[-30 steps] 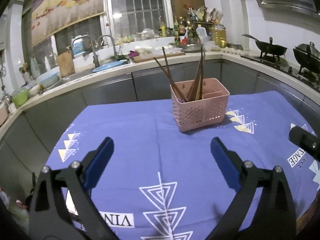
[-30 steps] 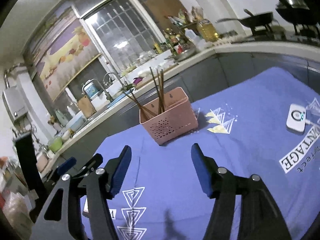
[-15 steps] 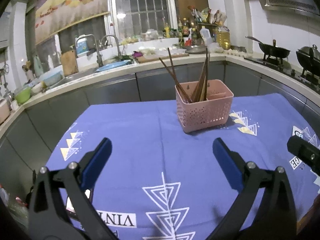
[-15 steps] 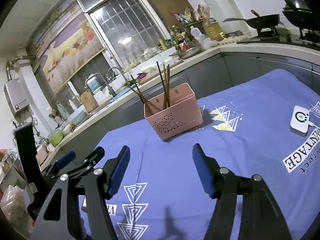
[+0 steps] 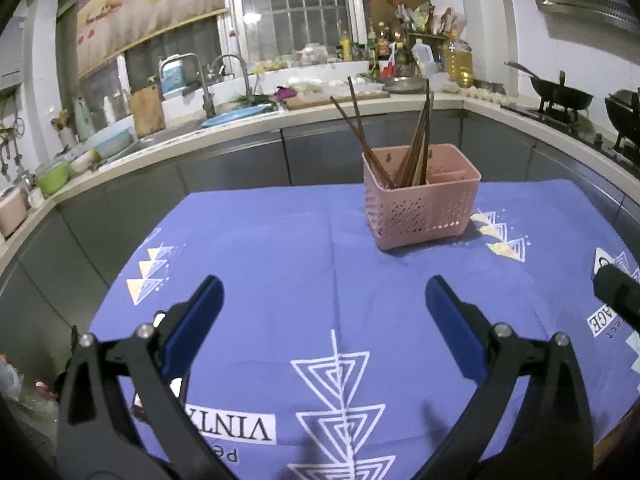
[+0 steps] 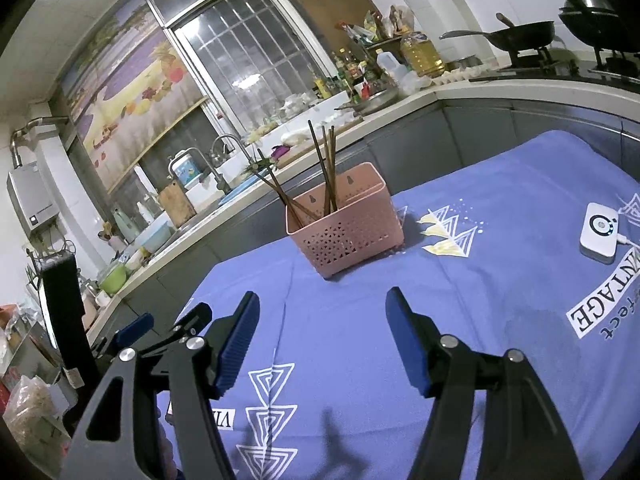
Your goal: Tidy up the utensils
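Note:
A pink perforated utensil basket (image 5: 422, 206) (image 6: 344, 222) stands at the far side of the blue cloth, with several dark wooden chopsticks (image 5: 412, 140) (image 6: 326, 168) leaning in it. My left gripper (image 5: 322, 308) hovers open over the near part of the cloth, nothing between its blue pads. My right gripper (image 6: 322, 320) is likewise open and empty, well short of the basket. The left gripper's fingers (image 6: 138, 326) show at the lower left of the right wrist view.
The table is covered by a blue printed cloth (image 5: 312, 248). A small white device with a cable (image 6: 598, 234) lies at its right side. Behind runs a kitchen counter (image 5: 240, 120) with sink, bottles and a stove with pans (image 6: 524, 36).
Both grippers have tilted and drawn back slightly, so the basket sits a little higher and farther right in the left wrist view. Jaws stay open; nothing on the table has moved.

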A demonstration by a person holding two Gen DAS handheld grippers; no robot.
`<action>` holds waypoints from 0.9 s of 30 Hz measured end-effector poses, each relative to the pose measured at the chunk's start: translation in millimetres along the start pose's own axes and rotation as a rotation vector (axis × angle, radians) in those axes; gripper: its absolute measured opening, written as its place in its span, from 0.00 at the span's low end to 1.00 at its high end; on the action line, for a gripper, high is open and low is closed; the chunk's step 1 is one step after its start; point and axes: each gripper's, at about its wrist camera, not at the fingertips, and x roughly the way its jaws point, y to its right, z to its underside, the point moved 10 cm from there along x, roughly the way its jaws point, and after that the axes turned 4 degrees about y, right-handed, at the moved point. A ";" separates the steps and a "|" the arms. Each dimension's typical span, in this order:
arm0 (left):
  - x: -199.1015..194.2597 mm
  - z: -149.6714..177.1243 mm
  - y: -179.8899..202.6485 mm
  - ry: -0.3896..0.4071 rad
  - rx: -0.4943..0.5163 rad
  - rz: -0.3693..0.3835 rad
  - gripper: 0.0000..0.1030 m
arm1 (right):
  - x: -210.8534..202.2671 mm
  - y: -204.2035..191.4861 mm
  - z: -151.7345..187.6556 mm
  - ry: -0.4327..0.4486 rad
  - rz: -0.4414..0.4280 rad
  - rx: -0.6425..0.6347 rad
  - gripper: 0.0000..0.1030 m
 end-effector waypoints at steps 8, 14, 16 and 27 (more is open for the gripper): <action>6.7 10.2 -3.6 -0.039 -0.010 -0.003 0.94 | 2.3 0.0 3.7 -0.012 0.005 0.000 0.64; 11.5 13.9 -4.7 -0.055 -0.006 -0.009 0.94 | 5.5 3.2 7.9 -0.024 0.014 0.005 0.65; 13.2 15.0 -5.3 -0.063 0.000 -0.019 0.94 | 6.6 3.8 9.1 -0.027 0.015 0.008 0.65; 20.4 24.8 0.5 -0.104 0.060 -0.055 0.94 | 10.8 4.7 11.7 -0.039 0.018 0.017 0.65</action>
